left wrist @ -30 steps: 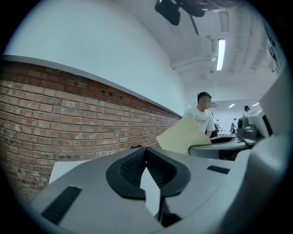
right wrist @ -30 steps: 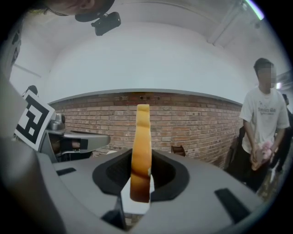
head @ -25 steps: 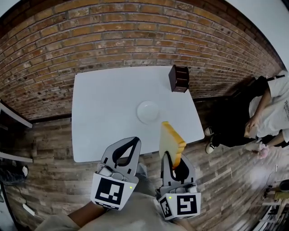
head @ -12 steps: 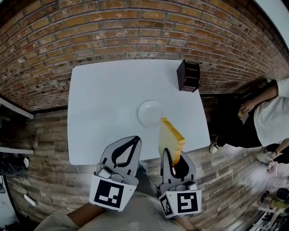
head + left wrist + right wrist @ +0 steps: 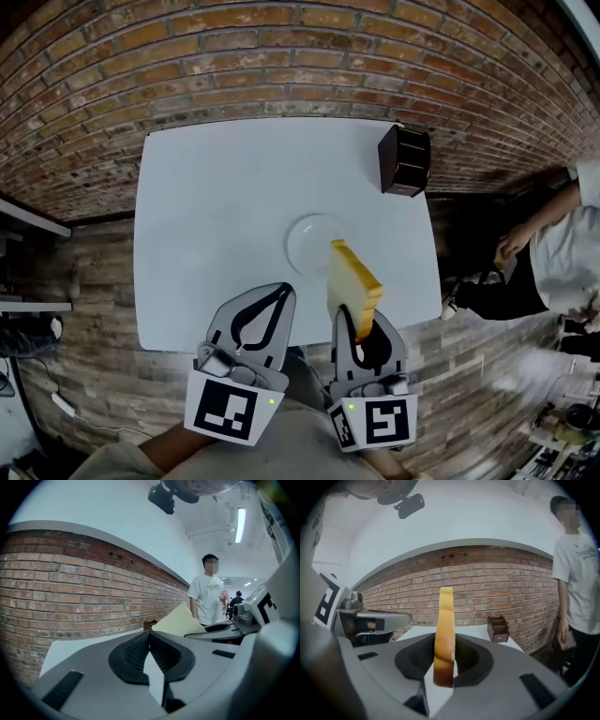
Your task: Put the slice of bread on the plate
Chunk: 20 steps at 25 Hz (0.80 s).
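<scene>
White desk (image 5: 206, 216) in front of me, its far edge close to a red brick wall (image 5: 281, 56). Above the brick I see plain white wall (image 5: 454, 522). The floor (image 5: 84, 375) is planking in mixed browns. A dark brown compartment box (image 5: 405, 159) stands at the desk's far right corner. One ceiling strip light (image 5: 241, 524) is lit. A person (image 5: 562, 253) in a white shirt stands to the right of the desk.

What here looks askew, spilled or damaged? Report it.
Nothing is spilled or broken. The only unusual thing is the slice of bread, held upright on its edge in the right tongs rather than lying flat. The white plate sits bare on the table; the left tongs are shut, empty.
</scene>
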### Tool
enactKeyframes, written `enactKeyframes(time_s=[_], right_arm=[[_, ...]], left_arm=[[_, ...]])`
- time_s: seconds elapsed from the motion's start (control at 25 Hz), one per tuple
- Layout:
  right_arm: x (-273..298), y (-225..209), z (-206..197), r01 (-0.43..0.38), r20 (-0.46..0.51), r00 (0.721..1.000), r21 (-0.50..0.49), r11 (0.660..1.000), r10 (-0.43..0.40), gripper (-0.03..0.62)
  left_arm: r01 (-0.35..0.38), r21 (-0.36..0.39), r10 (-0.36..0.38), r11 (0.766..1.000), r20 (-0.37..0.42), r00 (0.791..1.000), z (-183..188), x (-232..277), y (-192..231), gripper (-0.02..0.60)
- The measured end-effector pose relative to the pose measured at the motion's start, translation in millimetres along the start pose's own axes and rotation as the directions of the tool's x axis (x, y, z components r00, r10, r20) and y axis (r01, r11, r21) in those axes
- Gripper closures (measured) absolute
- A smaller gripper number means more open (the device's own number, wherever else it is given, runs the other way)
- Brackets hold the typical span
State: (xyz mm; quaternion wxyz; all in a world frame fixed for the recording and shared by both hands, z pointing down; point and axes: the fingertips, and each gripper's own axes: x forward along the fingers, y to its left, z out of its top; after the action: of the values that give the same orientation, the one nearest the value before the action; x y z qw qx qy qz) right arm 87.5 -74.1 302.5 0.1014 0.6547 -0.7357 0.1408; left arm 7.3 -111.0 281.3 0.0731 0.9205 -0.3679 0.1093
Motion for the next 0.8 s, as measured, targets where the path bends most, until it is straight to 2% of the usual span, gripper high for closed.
enactKeyframes(time_s=[0.8], right_arm=[[63, -17, -18, -0.112, -0.064, 0.991, 0.03, 0.993, 0.114, 0.499]], left_arm=[[-0.047, -0.049, 0.044, 0.998, -0.075, 0.996, -20, 41, 16, 0.572]])
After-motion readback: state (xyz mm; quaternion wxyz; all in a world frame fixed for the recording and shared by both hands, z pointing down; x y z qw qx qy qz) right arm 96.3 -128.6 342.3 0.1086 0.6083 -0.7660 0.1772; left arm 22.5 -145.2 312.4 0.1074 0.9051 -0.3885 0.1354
